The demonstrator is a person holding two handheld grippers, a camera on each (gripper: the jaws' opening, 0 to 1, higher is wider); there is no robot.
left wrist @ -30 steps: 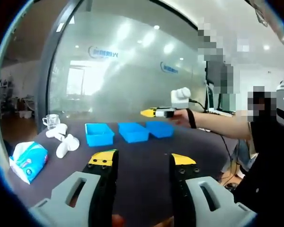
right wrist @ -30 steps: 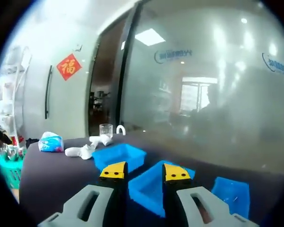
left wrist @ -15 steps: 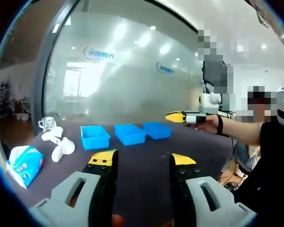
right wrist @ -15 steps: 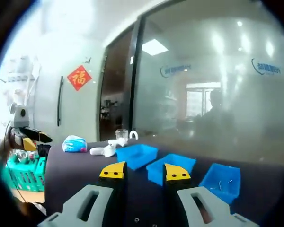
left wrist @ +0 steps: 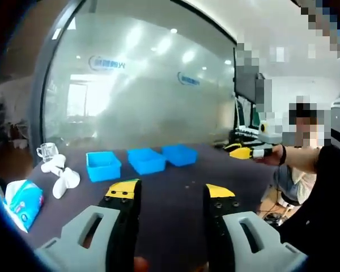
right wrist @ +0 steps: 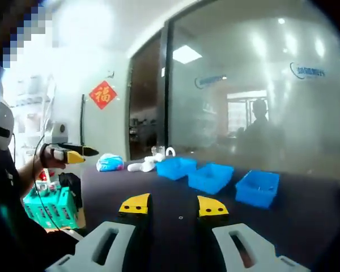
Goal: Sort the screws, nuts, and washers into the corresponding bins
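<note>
Three blue bins stand in a row on the dark table (left wrist: 170, 175): left bin (left wrist: 102, 165), middle bin (left wrist: 146, 160), right bin (left wrist: 179, 154). The right gripper view has them as well (right wrist: 177, 167), (right wrist: 211, 177), (right wrist: 257, 187). My left gripper (left wrist: 171, 192) stands open over the table, nothing between its jaws. My right gripper (right wrist: 174, 205) is open and empty too; a hand holds it at the right (left wrist: 249, 152), well away from the bins. One small metal piece (right wrist: 181, 217) lies on the table just past the right jaws. The left gripper (right wrist: 73, 153) hangs at the left, off the table.
A blue tissue pack (left wrist: 22, 201), some white objects (left wrist: 59, 175) and a glass cup (left wrist: 45, 151) sit at the table's left end. A green basket (right wrist: 51, 207) stands beside the table. A glass wall runs behind it. A person stands at the right (left wrist: 323, 187).
The right gripper has drawn back from over the bins toward the table's right edge. Both views have backed off, so the bins look smaller and farther away. Both grippers stay open.
</note>
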